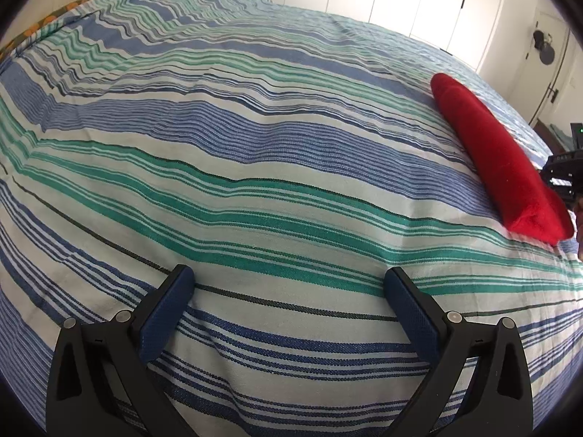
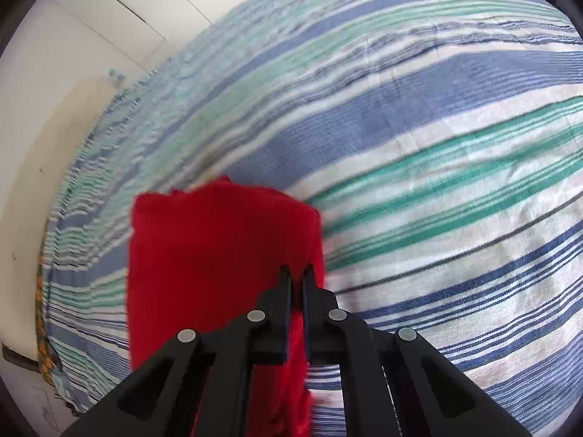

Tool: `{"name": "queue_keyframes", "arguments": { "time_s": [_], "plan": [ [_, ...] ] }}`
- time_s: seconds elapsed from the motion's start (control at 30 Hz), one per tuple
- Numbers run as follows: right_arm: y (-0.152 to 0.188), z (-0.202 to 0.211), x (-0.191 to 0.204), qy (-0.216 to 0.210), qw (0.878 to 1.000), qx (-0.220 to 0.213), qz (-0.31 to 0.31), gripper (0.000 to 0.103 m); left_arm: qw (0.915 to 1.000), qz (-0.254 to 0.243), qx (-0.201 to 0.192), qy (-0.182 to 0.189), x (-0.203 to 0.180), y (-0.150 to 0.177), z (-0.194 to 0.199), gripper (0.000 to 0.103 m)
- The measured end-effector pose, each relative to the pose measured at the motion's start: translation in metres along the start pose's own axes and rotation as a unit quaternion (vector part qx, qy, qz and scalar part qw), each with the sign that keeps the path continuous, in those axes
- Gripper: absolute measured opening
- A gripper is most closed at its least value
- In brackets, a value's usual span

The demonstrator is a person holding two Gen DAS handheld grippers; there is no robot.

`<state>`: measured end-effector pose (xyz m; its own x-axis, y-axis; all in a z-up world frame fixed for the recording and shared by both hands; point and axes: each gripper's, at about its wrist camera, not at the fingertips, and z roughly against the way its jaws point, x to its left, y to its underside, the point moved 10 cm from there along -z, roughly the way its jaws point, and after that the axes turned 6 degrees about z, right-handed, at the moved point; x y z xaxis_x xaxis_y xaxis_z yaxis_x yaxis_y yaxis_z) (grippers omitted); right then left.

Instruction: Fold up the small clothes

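A red cloth [image 1: 492,153] lies folded into a long narrow bundle on the striped bedspread [image 1: 255,145], at the right of the left wrist view. My left gripper [image 1: 289,273] hovers over bare bedspread well to the left of it, open wide, with nothing between its blue pads [image 1: 167,313]. In the right wrist view the red cloth [image 2: 218,255] fills the lower middle. My right gripper [image 2: 297,273] is shut on its near right edge, and red fabric shows in the thin slit between the jaws. The right gripper's black body [image 1: 563,174] shows behind the bundle's near end.
The blue, green and white striped bedspread [image 2: 437,145] covers the whole bed. White wardrobe doors [image 1: 400,0] stand beyond the far edge, and a door [image 1: 546,54] is at the far right. An orange patterned fabric [image 1: 43,22] shows at the far left corner.
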<state>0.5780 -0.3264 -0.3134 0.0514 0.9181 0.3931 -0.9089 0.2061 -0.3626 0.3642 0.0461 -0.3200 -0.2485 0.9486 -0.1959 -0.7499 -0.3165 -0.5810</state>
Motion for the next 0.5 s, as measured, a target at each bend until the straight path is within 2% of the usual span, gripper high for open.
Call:
{"name": "queue_keyframes", "arguments": {
  "time_s": [0.13,0.23,0.33,0.4,0.5],
  "plan": [
    [-0.011,0.02,0.013,0.003,0.999,-0.033,0.033,0.026,1.0,0.0,-0.001,0.001,0.0,0.0,0.0,0.102],
    [-0.004,0.061,0.034,0.008,0.993,-0.076,0.094,0.026,1.0,-0.001,-0.002,0.001,0.0,0.0,0.0,0.102],
    [0.033,0.096,0.071,-0.041,0.98,-0.11,0.161,0.026,1.0,-0.002,-0.001,0.0,0.0,0.0,0.0,0.102],
    [0.067,0.085,0.084,-0.054,0.977,-0.089,0.185,0.026,1.0,-0.003,-0.001,-0.002,0.0,0.001,0.0,0.102],
    [0.104,0.028,0.063,-0.01,0.984,-0.012,0.176,0.027,1.0,-0.006,0.002,-0.007,-0.001,0.001,-0.001,0.102]
  ]
}}
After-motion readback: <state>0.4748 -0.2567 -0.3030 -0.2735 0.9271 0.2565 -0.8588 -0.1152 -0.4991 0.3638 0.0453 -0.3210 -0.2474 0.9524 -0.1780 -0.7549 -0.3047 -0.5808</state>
